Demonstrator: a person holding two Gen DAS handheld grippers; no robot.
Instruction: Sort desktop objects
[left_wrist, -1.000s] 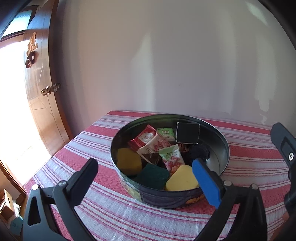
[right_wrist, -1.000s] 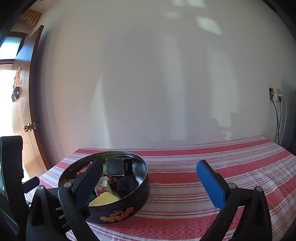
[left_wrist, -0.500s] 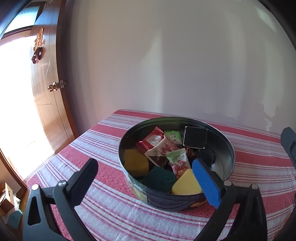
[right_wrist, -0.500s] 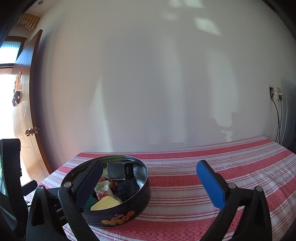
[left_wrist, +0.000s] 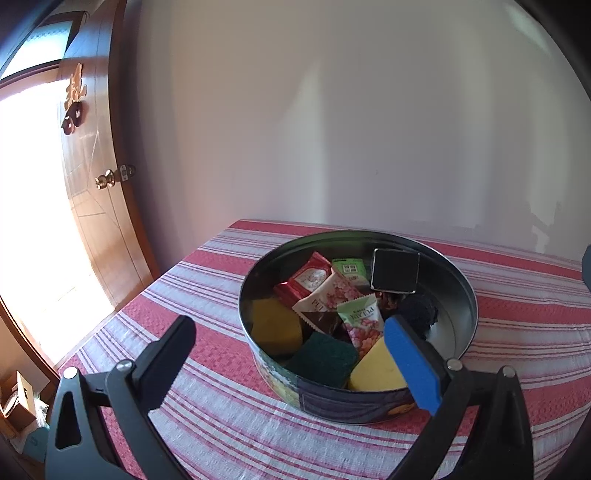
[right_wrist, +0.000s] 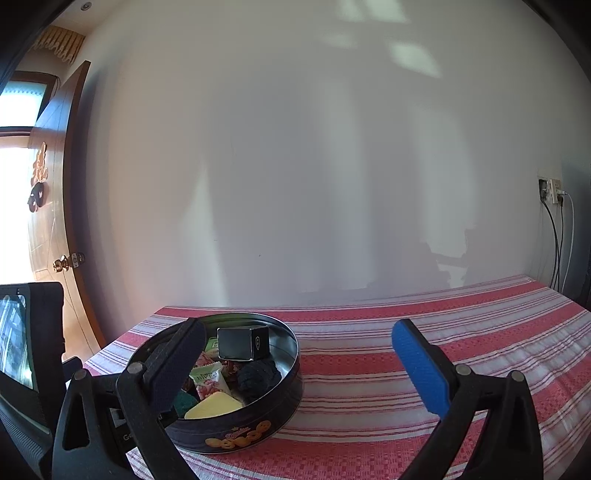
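At far left, door: a wooden door (left_wrist: 92, 206) with a brass knob (left_wrist: 105, 180) fills the left edge of the left wrist view, bright light beside it.
Tablecloth: a red-and-white striped cloth (left_wrist: 207, 417) covers the table across the lower half of both views.
Left gripper: left gripper (left_wrist: 291, 354) sits at the bottom of its own view, fingers spread wide and released, holding nothing; the black finger (left_wrist: 166, 354) lies over the cloth at lower left, the blue-padded finger (left_wrist: 412, 363) overlaps the near right rim of the tin.
Tin: a round dark cookie tin (left_wrist: 369, 408) stands on the cloth at centre right of the left wrist view and at lower left of the right wrist view (right_wrist: 258, 424).
Tin contents, left to right: a mustard-yellow sponge (left_wrist: 273, 325), a dark green scouring pad (left_wrist: 321, 358), a red packet (left_wrist: 308, 277), a white-and-brown snack packet (left_wrist: 327, 301), a green-topped snack packet (left_wrist: 360, 321), a pale yellow sponge (left_wrist: 375, 373), a black box (left_wrist: 395, 271) leaning against the far wall, and a dark bundled item (left_wrist: 419, 314), all inside the tin.
Right gripper: right gripper (right_wrist: 299, 363) is at the bottom of its view, fingers apart and unclenched, grasping nothing; its black finger (right_wrist: 173, 365) overlaps the tin's left side, its blue-padded finger (right_wrist: 419, 367) is over bare cloth well to the right of the tin.
Far right, wall: a socket with cables (right_wrist: 552, 192) is at the right edge.
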